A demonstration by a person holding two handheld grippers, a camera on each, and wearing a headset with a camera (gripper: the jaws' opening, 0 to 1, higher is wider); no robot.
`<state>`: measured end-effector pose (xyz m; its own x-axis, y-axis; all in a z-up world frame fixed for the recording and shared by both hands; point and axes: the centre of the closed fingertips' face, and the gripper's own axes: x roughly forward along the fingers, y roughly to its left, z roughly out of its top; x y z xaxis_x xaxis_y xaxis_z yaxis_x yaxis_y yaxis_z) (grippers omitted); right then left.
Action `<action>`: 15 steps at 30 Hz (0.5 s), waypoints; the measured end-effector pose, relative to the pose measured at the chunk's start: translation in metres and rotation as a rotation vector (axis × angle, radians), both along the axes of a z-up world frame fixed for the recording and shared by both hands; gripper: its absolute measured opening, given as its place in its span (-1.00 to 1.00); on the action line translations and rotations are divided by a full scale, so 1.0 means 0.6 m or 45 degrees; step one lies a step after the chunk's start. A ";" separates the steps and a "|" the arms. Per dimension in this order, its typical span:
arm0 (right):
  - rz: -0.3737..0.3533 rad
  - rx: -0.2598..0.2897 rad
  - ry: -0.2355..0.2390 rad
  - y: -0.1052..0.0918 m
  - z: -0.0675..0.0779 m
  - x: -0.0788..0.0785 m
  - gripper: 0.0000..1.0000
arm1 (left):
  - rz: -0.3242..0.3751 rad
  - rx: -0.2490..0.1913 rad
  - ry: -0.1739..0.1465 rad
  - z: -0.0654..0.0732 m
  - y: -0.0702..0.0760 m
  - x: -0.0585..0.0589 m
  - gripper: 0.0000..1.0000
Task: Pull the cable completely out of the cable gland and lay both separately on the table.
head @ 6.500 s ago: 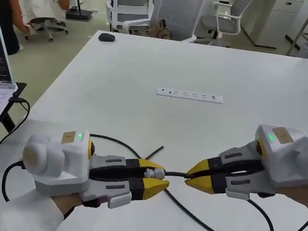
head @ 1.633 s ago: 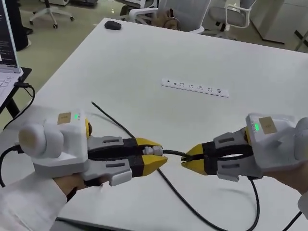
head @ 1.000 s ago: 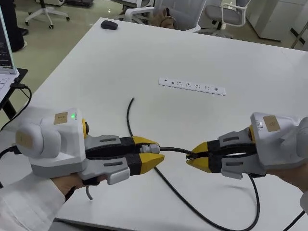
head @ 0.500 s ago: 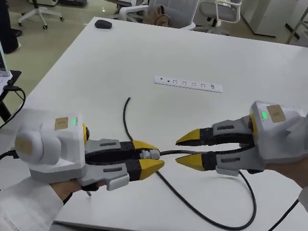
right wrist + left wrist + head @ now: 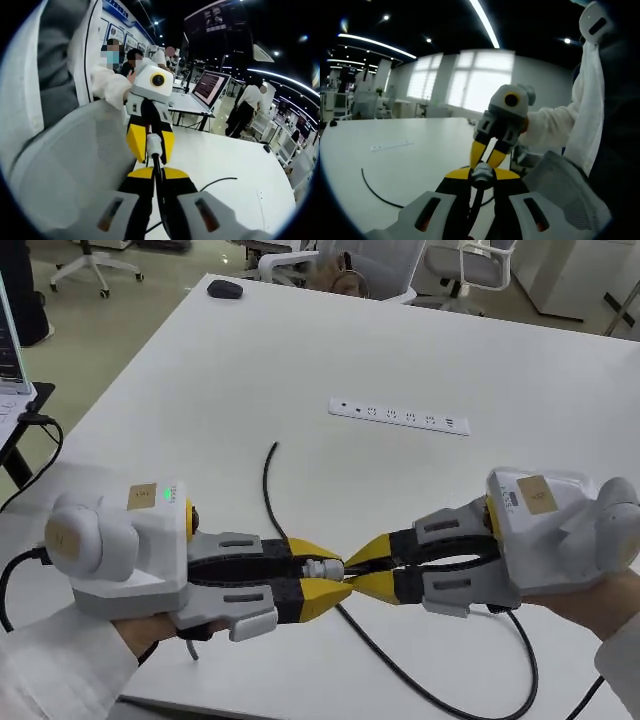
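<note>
the right gripper (image 5: 358, 570) has its jaws, spread wide half a second ago, now closed on the black cable (image 5: 265, 485) just beside the cable gland (image 5: 322, 567). the left gripper (image 5: 336, 575) has its jaws clamped on the gland, above the white worktop (image 5: 400, 350). the cable's free length curves over the worktop near a power strip (image 5: 398, 418), with office chairs (image 5: 470, 260) beyond.

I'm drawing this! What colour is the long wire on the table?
Black. The cable shows best in the head view.
</note>
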<state>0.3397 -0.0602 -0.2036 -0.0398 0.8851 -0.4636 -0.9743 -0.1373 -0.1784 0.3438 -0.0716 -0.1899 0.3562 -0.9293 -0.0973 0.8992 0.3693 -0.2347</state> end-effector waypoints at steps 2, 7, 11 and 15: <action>-0.002 0.012 0.011 0.000 0.000 0.002 -0.93 | 0.004 -0.002 -0.001 0.001 0.001 0.001 -0.65; -0.026 0.018 0.019 -0.010 -0.001 0.010 -0.94 | 0.026 -0.008 0.003 0.003 0.006 0.004 -0.65; -0.046 0.019 0.028 -0.022 -0.003 0.015 -0.94 | 0.037 -0.009 0.003 0.003 0.008 0.007 -0.65; -0.070 0.016 0.040 -0.036 -0.009 0.018 -0.94 | 0.034 0.001 0.004 0.000 0.008 0.006 -0.65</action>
<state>0.3507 -0.0818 -0.2092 -0.0052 0.8922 -0.4516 -0.9855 -0.0811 -0.1487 0.3476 -0.0667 -0.1896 0.3804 -0.9195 -0.0990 0.8883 0.3930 -0.2376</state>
